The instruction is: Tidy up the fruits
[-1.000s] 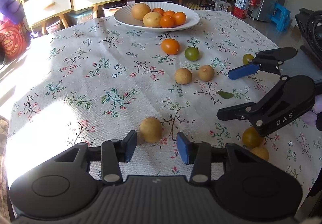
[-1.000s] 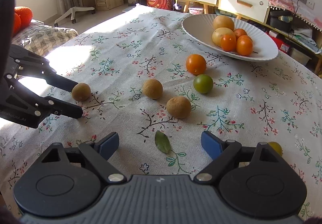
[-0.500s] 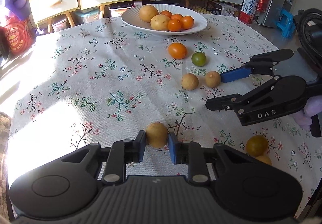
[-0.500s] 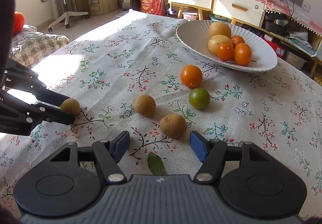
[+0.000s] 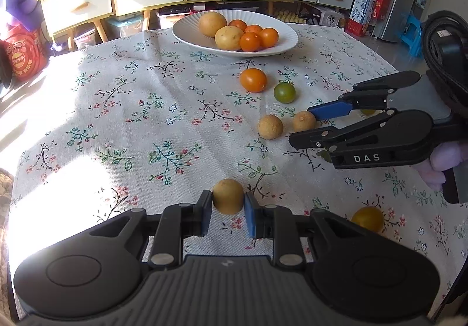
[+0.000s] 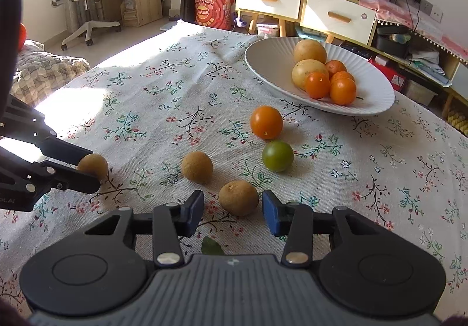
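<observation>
Fruits lie scattered on the floral tablecloth in front of the white ribbed plate, which already holds two big yellowish fruits and four small oranges. Left gripper is clamped on a small round tan-brown fruit, both pads pressed to its sides, fruit resting on the cloth well apart from the plate on the near side. Right gripper is open moderately wide, straddling a second brown rough-skinned round fruit; gaps show on both sides, pads not touching it. A third brown fruit sits just beside that one, left of it. Between these and the plate: a green round fruit and a glossy orange fruit, nearly touching each other. A yellow-orange fruit lies far from the plate, near the left gripper's right side. A green leaf lies on the cloth under the right gripper.
</observation>
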Action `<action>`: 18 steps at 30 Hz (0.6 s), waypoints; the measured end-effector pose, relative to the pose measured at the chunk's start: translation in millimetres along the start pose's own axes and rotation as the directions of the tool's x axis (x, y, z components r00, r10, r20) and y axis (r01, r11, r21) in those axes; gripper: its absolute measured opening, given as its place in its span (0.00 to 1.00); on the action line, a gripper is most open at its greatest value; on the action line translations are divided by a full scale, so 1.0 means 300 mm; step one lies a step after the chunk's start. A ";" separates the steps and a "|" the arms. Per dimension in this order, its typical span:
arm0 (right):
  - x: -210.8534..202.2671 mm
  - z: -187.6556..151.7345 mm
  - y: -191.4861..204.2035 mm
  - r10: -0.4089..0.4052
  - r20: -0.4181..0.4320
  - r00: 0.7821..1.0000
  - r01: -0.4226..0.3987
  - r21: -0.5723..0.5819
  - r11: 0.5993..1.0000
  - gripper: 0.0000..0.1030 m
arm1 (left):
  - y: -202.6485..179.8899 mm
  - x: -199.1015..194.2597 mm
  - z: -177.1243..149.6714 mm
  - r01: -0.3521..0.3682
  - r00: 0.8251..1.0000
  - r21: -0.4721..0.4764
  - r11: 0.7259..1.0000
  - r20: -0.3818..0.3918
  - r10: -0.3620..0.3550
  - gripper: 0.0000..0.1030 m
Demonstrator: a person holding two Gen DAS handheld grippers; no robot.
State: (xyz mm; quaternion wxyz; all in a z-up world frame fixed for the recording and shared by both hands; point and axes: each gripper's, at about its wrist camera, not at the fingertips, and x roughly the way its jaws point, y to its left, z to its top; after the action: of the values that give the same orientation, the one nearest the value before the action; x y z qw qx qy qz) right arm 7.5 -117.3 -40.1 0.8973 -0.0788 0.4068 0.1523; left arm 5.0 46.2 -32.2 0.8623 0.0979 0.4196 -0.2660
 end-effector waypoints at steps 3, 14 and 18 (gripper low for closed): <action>-0.002 0.002 -0.005 -0.005 0.005 1.000 0.005 0.005 1.000 0.35 | -0.006 0.002 0.007 -0.002 1.000 -0.003 1.000 0.001 0.002 0.13; -0.010 0.014 -0.013 0.007 0.013 1.000 -0.007 0.001 1.000 0.26 | -0.016 0.008 0.025 -0.004 1.000 -0.006 1.000 0.009 0.004 0.13; -0.021 0.017 -0.011 0.013 0.020 1.000 -0.013 -0.002 1.000 0.26 | -0.021 0.012 0.042 -0.005 1.000 -0.005 1.000 0.017 0.005 0.13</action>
State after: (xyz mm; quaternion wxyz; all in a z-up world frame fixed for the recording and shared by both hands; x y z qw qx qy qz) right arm 8.3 -120.4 -31.9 0.9002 -0.0757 0.3983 0.1591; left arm 11.9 34.7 -27.0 0.8668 0.0944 0.4127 -0.2635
